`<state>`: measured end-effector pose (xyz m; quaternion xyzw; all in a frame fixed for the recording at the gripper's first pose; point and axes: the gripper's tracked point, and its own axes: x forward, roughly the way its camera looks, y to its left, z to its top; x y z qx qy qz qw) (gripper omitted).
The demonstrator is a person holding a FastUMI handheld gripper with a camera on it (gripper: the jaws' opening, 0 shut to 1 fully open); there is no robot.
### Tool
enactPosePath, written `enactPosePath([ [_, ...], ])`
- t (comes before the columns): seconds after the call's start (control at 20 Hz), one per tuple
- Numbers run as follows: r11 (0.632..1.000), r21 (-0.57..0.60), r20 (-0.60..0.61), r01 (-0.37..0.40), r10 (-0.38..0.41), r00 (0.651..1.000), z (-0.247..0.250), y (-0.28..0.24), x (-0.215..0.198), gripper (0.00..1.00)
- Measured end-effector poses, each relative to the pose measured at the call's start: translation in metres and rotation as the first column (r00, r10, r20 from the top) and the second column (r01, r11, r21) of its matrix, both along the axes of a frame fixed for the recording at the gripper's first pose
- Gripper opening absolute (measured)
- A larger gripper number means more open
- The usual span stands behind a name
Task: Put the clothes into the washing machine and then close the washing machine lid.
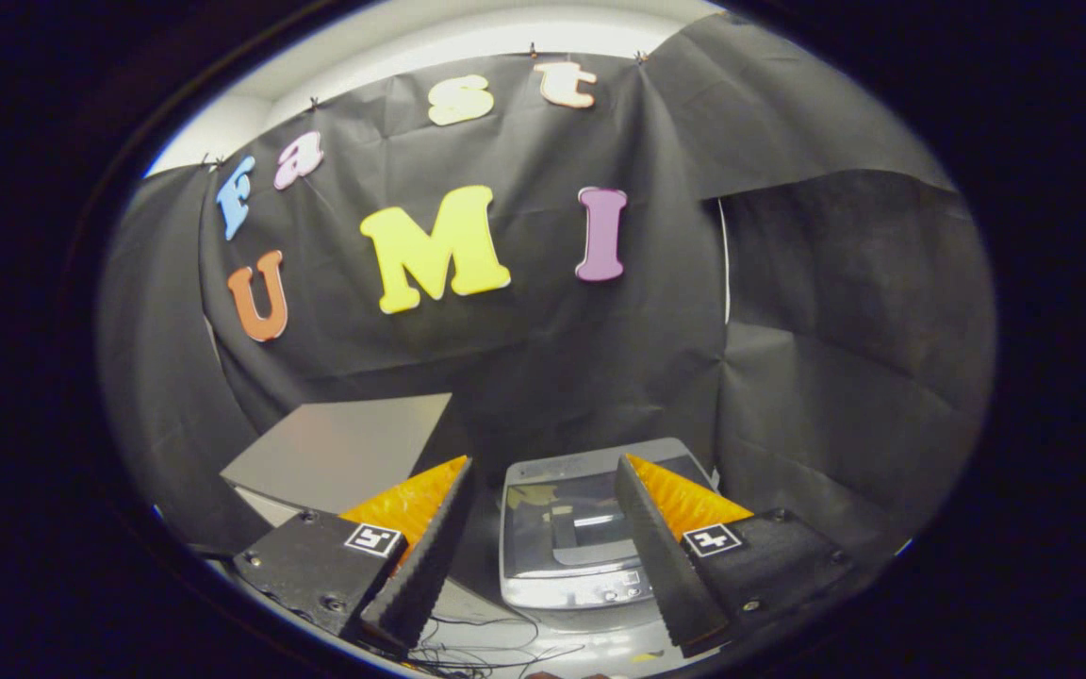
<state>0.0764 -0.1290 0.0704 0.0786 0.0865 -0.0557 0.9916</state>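
A small grey top-loading washing machine [569, 538] stands below and ahead of me, seen between my two fingers. Its dark glass lid lies flat and shut, reflecting light. My gripper [543, 481] hangs above it, open, with nothing between the orange-and-black fingers [420, 538]. The right finger covers part of the machine's right side. I see no clothes.
A grey flat board or tabletop [345, 448] lies to the left of the machine, beyond the left finger. Thin dark cables [486, 646] trail on the pale surface in front of the machine. Black cloth walls close in behind and on both sides.
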Motion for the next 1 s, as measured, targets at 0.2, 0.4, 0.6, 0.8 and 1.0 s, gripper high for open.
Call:
enactPosePath([
  [0.2, 0.998, -0.065, 0.07, -0.022, 0.027, 0.997, 0.033, -0.001, -0.032, 0.94],
  [0.4, 0.993, -0.109, 0.175, -0.038, 0.057, 0.983, 0.068, -0.014, -0.079, 0.95],
  [0.6, 0.988, -0.148, 0.237, -0.038, 0.073, 0.969, 0.09, -0.042, -0.131, 0.96],
  [0.8, 0.977, -0.209, 0.281, -0.033, 0.092, 0.955, 0.099, -0.07, -0.178, 0.98],
  [1.0, 0.967, -0.249, 0.27, -0.048, 0.117, 0.956, 0.089, -0.095, -0.208, 0.98],
])
